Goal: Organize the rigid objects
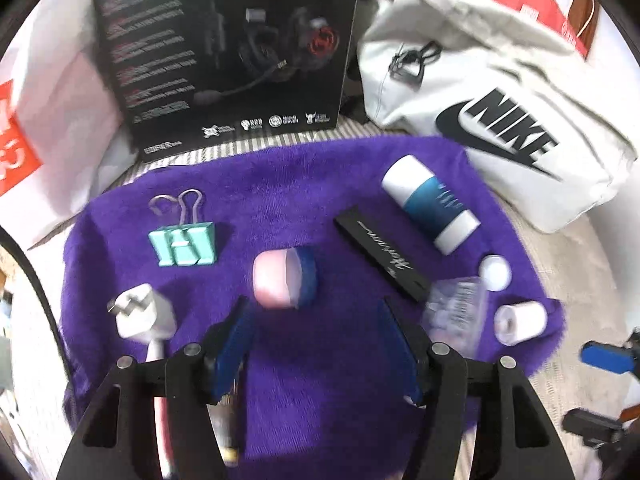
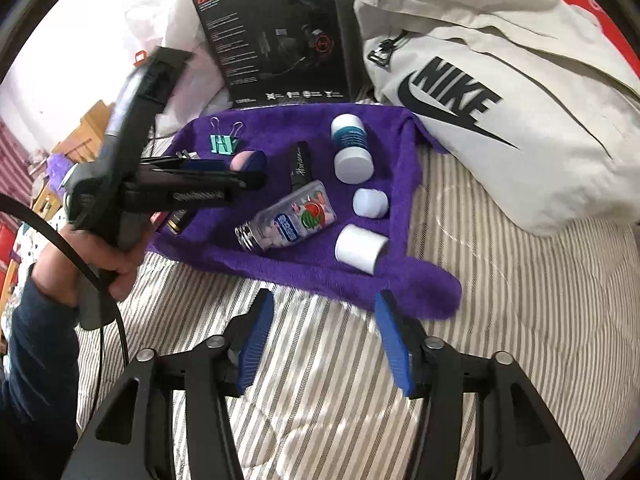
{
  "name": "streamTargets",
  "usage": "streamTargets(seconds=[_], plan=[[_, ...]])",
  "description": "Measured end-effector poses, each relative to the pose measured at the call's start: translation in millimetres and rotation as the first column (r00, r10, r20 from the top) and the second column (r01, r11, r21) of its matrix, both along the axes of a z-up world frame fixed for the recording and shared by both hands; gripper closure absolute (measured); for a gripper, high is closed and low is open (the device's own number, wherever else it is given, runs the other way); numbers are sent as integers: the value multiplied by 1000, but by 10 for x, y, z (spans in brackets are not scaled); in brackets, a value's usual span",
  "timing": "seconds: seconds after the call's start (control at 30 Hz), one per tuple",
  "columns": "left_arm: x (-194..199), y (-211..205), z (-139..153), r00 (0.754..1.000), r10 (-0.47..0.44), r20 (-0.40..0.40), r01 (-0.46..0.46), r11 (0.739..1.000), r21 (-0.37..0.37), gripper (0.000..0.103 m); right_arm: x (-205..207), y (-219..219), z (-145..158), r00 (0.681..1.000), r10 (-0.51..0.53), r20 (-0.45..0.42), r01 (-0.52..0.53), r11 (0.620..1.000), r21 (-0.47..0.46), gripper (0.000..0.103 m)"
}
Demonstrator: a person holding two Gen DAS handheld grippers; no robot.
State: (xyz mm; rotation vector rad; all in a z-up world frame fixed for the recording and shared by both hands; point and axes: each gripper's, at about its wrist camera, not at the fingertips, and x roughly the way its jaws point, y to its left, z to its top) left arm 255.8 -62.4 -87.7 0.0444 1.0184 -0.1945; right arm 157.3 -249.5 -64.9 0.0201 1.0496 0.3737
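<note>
Over the fuzzy purple cloth (image 1: pixel 304 184), the left gripper (image 1: pixel 316 324) is hovering spread wide, empty, just short of the pink-and-blue round jar (image 1: pixel 282 280). Nearer the striped bedding (image 2: pixel 500 340), the right gripper (image 2: pixel 322 320) is waiting released, gripping nothing.

Striped grey-and-white bedding (image 2: pixel 500 320), white pillow (image 2: pixel 188 52) behind, wooden furniture (image 2: pixel 86 128) at left, bright daylight

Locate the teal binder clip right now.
The teal binder clip lies on the purple towel at its far-left part, beyond the white charger plug, left of the pink jar.
</note>
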Motion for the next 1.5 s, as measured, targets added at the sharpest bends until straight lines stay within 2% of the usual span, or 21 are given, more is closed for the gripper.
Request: streamTargets(seconds=[0.07,0.13,0.23,0.27,0.37,0.7,0.83,1.07,1.2,1.4,1.5], plan=[[-140,16,124,1000,7,20,-7,1000,-7,32,-52,2,28,1000,-15,-3,15,1000,8,38],[-341,46,264,999,34,38,-35,999,4,25,-109,16,47,999,-32,-4,32,999,3,38],[-662,98,408,996,59,66,-60,998,18,10,-195,43,57,999,-49,-20,50,999,13,38],[-746,125,444,995,63,73,-64,998,17,6,-233,58,61,998,-57,-22,57,998,14,35],[-1067,191,520,994,83,78,-83,997,-3,2,-345,105,88,997,-79,-16,79,997,24,18],[-1934,450,732,965,224,134,-222,975,-27,0,-725,221,332,991,-125,49,123,991,48,0],[-2193,495,742,953,263,150,-260,965,-41,0,-883,204,424,984,-166,71,163,986,45,0],[-2403,439,670,952,253,173,-247,967,-59,0,-1170,191,410,980,-177,87,178,984,-8,0],[-2468,362,643,953,232,197,-229,973,-39,0,-1276,159,380,975,-198,106,203,978,-44,0],[-2539,332,572,957,216,196,-218,976,-8,0,-1359,123,397,967,-219,130,230,970,-77,0],[-2546,365,551,957,221,186,-221,975,-20,0,-1366,126,411,967,-215,140,229,969,-90,0]])
